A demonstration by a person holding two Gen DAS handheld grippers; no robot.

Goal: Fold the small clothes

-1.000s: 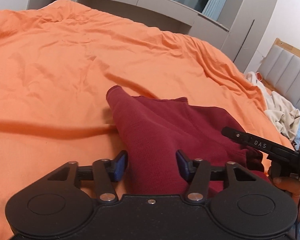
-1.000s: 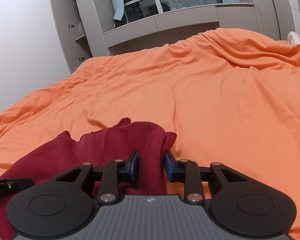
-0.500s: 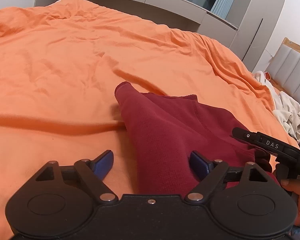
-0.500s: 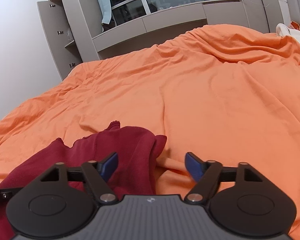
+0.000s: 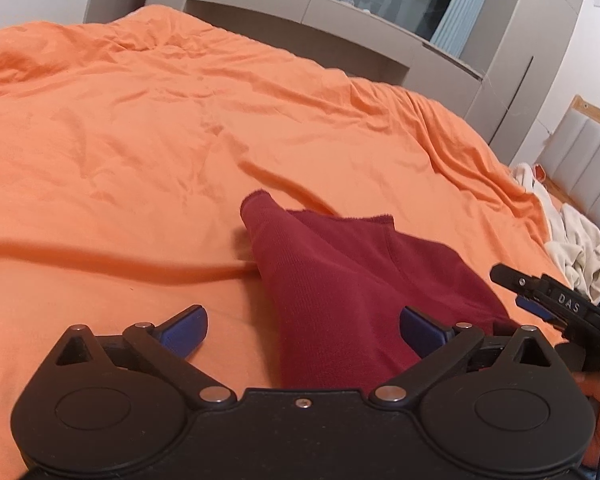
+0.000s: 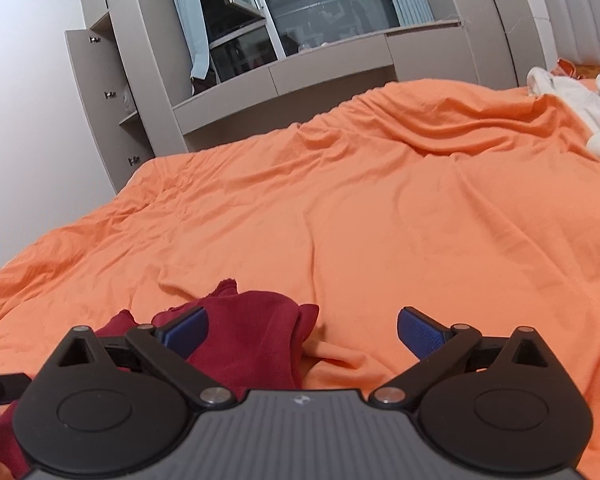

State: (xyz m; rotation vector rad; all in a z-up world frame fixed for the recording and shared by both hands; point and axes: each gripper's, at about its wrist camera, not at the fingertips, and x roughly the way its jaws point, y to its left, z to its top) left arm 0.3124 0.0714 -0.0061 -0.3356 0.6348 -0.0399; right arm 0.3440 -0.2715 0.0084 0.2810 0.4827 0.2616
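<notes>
The left black hand-held gripper [image 5: 303, 330] with blue pads is pointing slightly downward, its jaws opening wide and pressing on nothing. The right black hand-held gripper [image 6: 300, 332] is angling likewise, its blue-padded jaws also opening, gripping nothing.

Black left tool [image 5: 303, 328], blue pads [image 5: 184, 326], silver screws, grey-ribbed right tool [image 6: 300, 330]
</notes>
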